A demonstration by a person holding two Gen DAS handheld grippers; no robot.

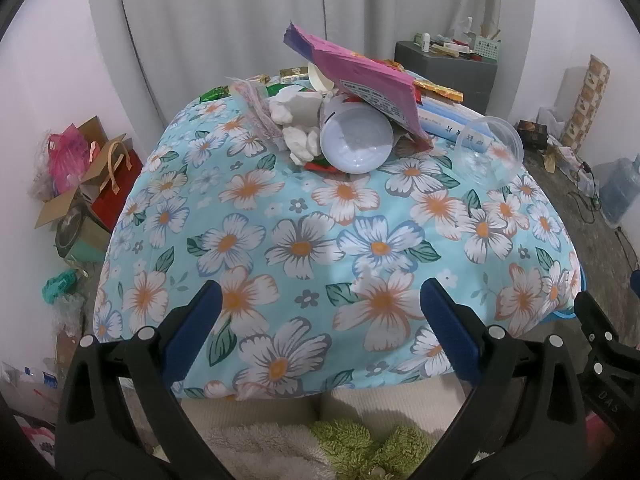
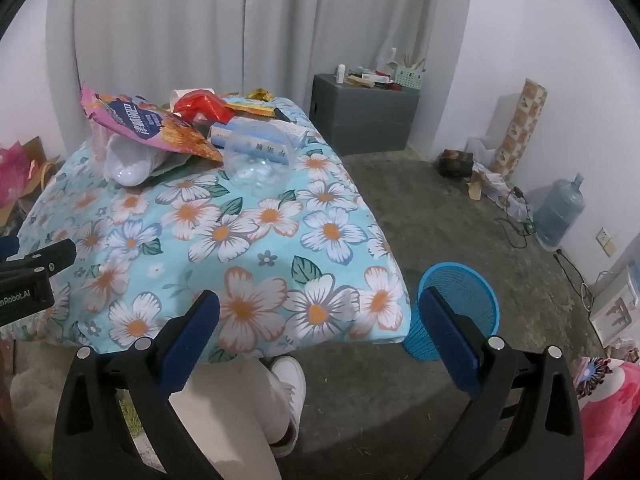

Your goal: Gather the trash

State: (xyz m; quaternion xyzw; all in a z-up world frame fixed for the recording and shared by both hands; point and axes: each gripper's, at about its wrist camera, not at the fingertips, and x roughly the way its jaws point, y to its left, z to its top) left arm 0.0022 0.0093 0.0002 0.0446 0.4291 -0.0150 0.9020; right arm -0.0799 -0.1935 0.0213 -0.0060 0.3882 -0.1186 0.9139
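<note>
Left gripper [image 1: 320, 300]: blue-padded fingers spread apart, holding nothing, above the near edge of the counter's blue floral cloth [image 1: 304, 220].
Right gripper [image 2: 320, 308]: fingers likewise apart, empty.
Trash, far end of counter: pink foil snack bag [image 1: 360, 80] lying over a tipped pale-blue plastic cup [image 1: 356, 140]; crumpled white tissue [image 1: 298, 120] beside it; clear plastic cup [image 1: 488, 148] to the right.
Blue mesh wastebasket [image 2: 456, 292]: on the floor beside the counter's corner.
</note>
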